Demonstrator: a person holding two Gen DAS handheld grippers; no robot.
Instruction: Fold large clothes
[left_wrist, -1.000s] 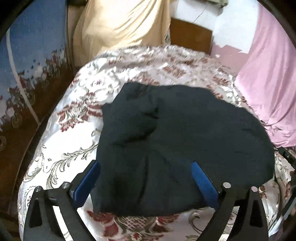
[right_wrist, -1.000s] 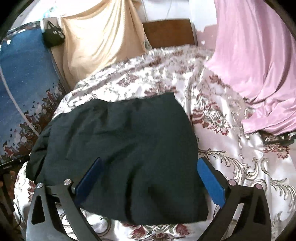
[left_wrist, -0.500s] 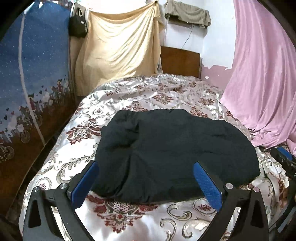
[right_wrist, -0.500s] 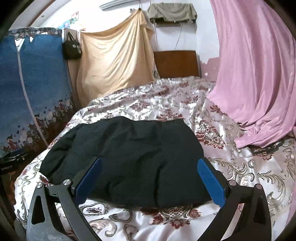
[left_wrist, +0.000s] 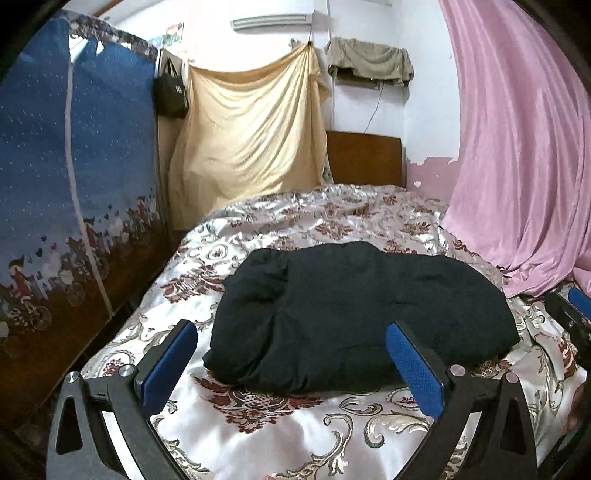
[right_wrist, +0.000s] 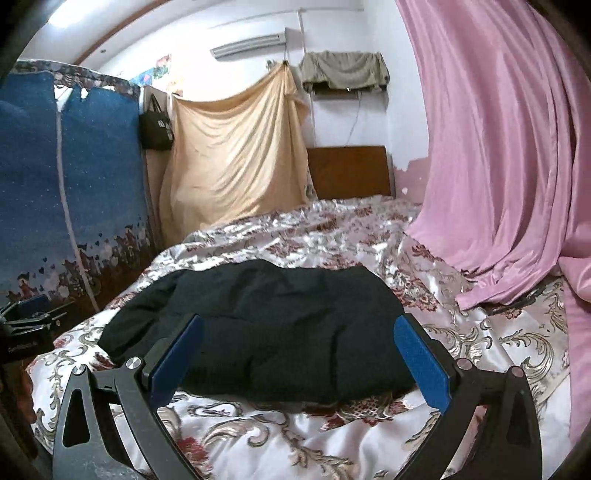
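Dark garment (left_wrist: 354, 317), black or deep navy, lies as a thick, roughly rectangular bundle in the middle of the bed (left_wrist: 258, 435), on its glossy floral bedspread, nearer the foot than the wooden headboard (left_wrist: 364, 158). Looks already folded over on itself, several layers deep.

Handling, judged: soft, limp, bulky knit or padded cloth, moderately heavy for clothing. Layers likely to slide apart if lifted by one edge. The satin-like spread beneath is slick, so the bundle may skid when pushed. Best hold: pinch through all layers at the two near corners, one claw each.

Left claw (left_wrist: 291, 358): blue pads wide apart, holding nothing, hovering low over the foot of the bed, pointing at the bundle's near edge, clear of the cloth.

Right claw (right_wrist: 295, 350): likewise spread and empty, level, aimed at the garment (right_wrist: 258, 325) toward the headboard.

Neither touches the garment.
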